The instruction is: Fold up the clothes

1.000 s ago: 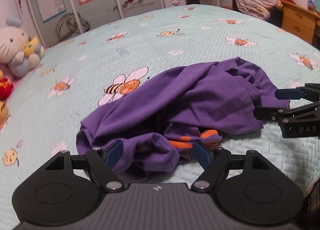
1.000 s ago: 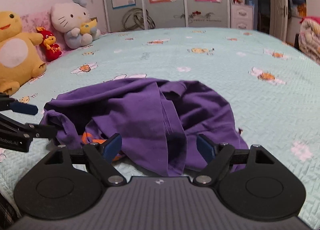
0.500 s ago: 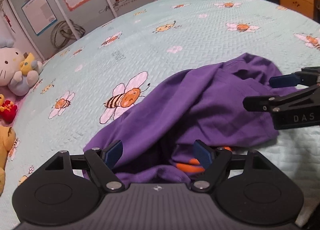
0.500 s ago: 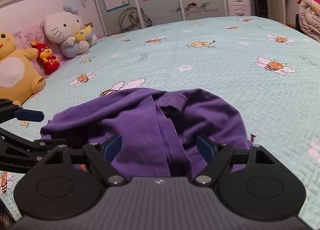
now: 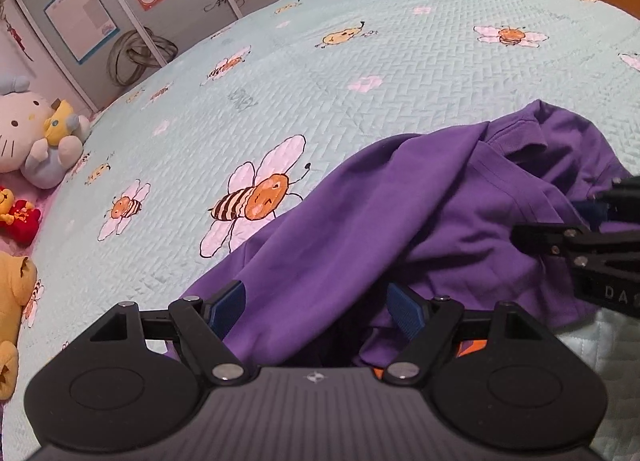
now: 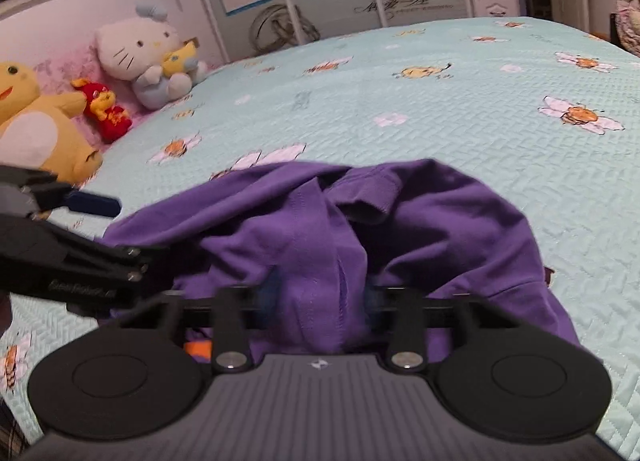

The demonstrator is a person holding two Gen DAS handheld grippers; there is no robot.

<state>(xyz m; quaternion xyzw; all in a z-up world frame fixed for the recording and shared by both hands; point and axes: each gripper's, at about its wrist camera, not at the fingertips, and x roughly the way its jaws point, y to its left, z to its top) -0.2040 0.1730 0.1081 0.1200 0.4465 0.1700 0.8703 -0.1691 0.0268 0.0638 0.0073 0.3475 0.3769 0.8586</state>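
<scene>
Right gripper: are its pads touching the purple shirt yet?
Touching. In the right wrist view, the closing right gripper has a fold of the purple shirt bunched between its blurred pads.

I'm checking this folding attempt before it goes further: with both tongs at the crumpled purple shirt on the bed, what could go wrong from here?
1. The right tongs are closing on a bunched ridge of the purple shirt, so they may pinch several layers instead of one edge.
2. The left tongs stand open over another fold; lifting now could raise a tangled lump.
3. An orange part is buried underneath, so the shirt may be lying twisted or inside out.
</scene>
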